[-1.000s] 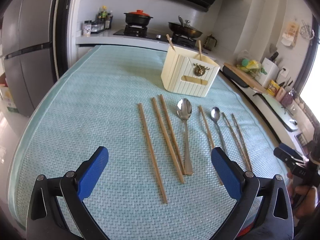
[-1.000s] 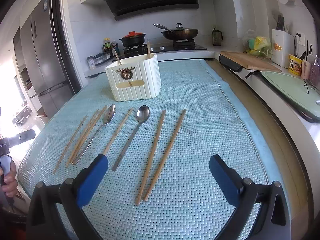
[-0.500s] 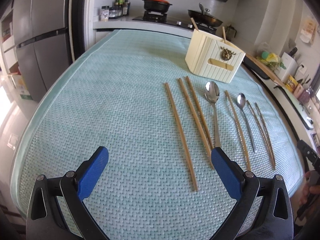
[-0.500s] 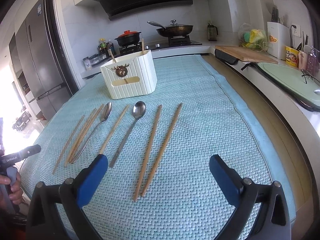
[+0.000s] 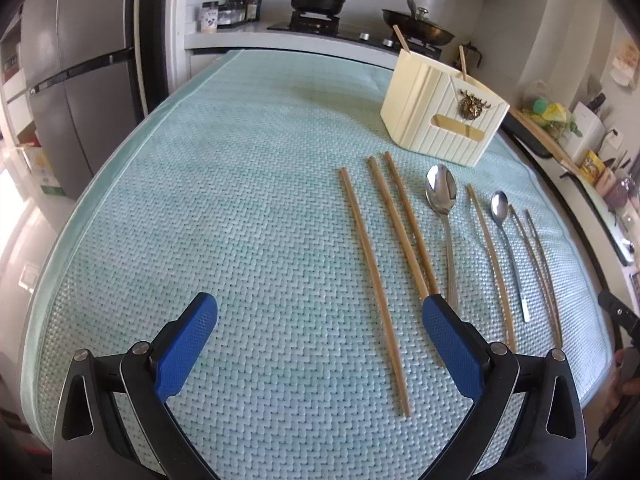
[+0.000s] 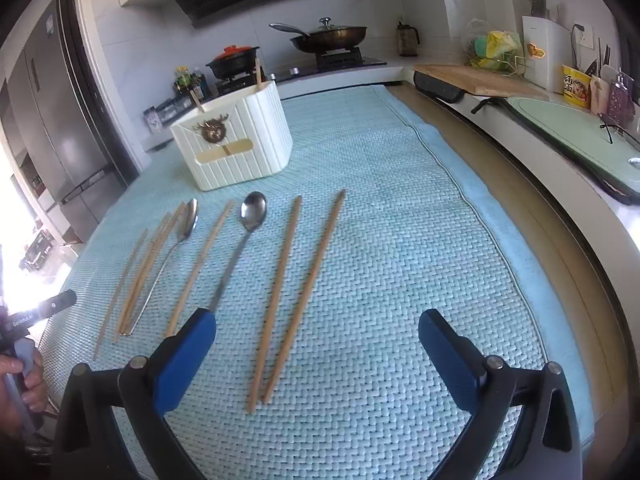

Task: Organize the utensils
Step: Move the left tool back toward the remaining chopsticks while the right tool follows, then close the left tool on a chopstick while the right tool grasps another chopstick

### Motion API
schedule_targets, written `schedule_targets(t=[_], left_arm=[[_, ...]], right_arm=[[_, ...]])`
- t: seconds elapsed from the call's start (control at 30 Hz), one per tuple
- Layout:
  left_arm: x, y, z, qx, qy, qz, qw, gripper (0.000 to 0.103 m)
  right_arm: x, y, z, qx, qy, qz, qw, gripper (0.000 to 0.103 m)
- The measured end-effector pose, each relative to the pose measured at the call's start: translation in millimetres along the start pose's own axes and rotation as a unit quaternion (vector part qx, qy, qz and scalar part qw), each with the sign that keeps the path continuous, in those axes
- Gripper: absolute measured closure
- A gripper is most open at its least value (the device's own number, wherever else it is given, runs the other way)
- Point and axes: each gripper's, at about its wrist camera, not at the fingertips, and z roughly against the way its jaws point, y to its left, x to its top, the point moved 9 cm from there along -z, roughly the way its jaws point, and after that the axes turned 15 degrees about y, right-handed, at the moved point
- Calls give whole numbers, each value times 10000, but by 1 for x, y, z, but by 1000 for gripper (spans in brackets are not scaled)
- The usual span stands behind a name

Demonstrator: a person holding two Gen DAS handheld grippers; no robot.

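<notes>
Bare woven teal mat [image 5: 224, 216] left, row of wooden chopsticks [image 5: 374, 276] and steel spoons [image 5: 442, 200] right, cream ribbed utensil holder [image 5: 440, 120] far beyond.

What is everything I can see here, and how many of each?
Chopsticks: six loose, wooden, side by side on the mat.
Spoons: two, silver, among the chopsticks.
Utensil holder: one, cream, behind the row; two sticks poke out.
Mat: one, pale green, covering the counter.
Pots: two, dark, on the stove.
Fridge: one, grey, far left.
Cutting board: one, wooden, right counter.
Left gripper: blue fingers, open.
Right gripper: blue fingers, open.
</notes>
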Motion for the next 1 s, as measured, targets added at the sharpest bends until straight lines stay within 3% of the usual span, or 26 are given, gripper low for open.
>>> schedule_targets(t=[0.43, 0.63, 0.77, 0.83, 1.0], left_arm=[[51, -3, -39, 385, 257, -195, 9987, 1], [73, -10, -65, 740, 385, -433, 9956, 2], [81, -13, -81, 900, 597, -596, 9924, 5], [85, -14, -86, 904, 686, -652, 9914, 6], [98, -15, -96, 742, 881, -669, 9911, 12]], right_arm=[[13, -11, -5, -366, -5, -106, 9993, 0], [45, -11, -36, -438, 194, 104, 9988, 0], [73, -12, -67, -374, 452, 125, 9982, 6], [87, -13, -82, -354, 607, 112, 9975, 13], [114, -16, -114, -342, 1022, 138, 9941, 45]])
